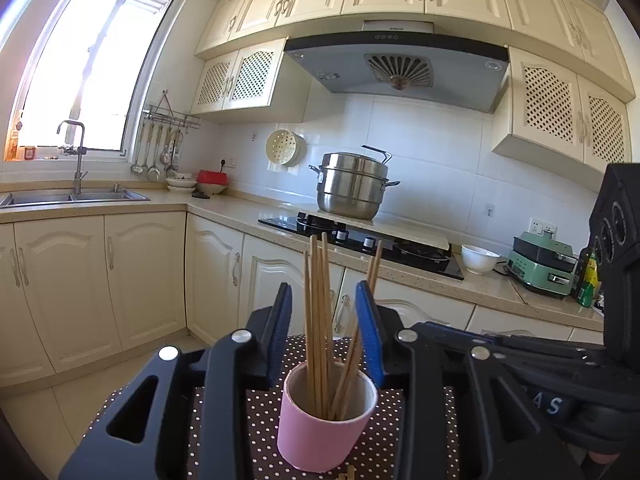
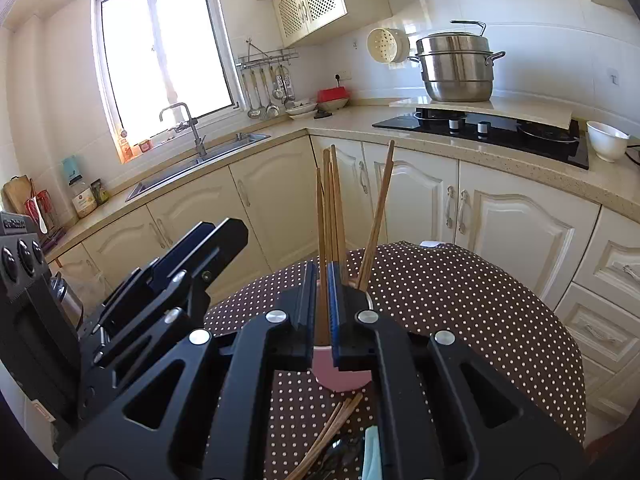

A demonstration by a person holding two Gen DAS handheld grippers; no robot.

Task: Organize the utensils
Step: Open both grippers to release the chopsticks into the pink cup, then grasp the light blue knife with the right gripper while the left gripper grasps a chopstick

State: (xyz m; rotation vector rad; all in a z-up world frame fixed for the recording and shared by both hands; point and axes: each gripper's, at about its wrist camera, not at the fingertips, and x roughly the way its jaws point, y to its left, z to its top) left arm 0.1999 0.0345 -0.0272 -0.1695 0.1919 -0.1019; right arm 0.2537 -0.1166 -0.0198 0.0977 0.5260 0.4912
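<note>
The pink cup (image 1: 326,416) stands upright on the dotted counter (image 2: 460,300). It is the landmark here. Many wooden chopsticks (image 1: 316,320) already stand in the cup. Most stand nearly straight up, and one leans off to the side.

The left claw (image 1: 324,332) is wide apart. Its blue pads (image 1: 370,332) sit on each side of the cup, just behind it, and do not seem to touch it. It holds nothing.

The right claw (image 2: 324,312) is almost shut, right over the cup. One chopstick (image 2: 321,248) rises through the thin gap between its jaws. It looks clamped on that stick, but the claw hides the spot where they meet, so this is only my guess.

More chopsticks (image 2: 332,428) lie flat on the counter, just in front of the cup. A pale blue thing (image 2: 372,456) lies beside them. These are not yet put away.

What could go wrong? The cup is light and tall sticks poke out of it. If the right claw pulls sideways while shut, the stick could tip the cup over. If the left claw closes fast, it could knock the cup or bump the leaning stick out. If the right claw lets go too high, the stick could bounce out.
</note>
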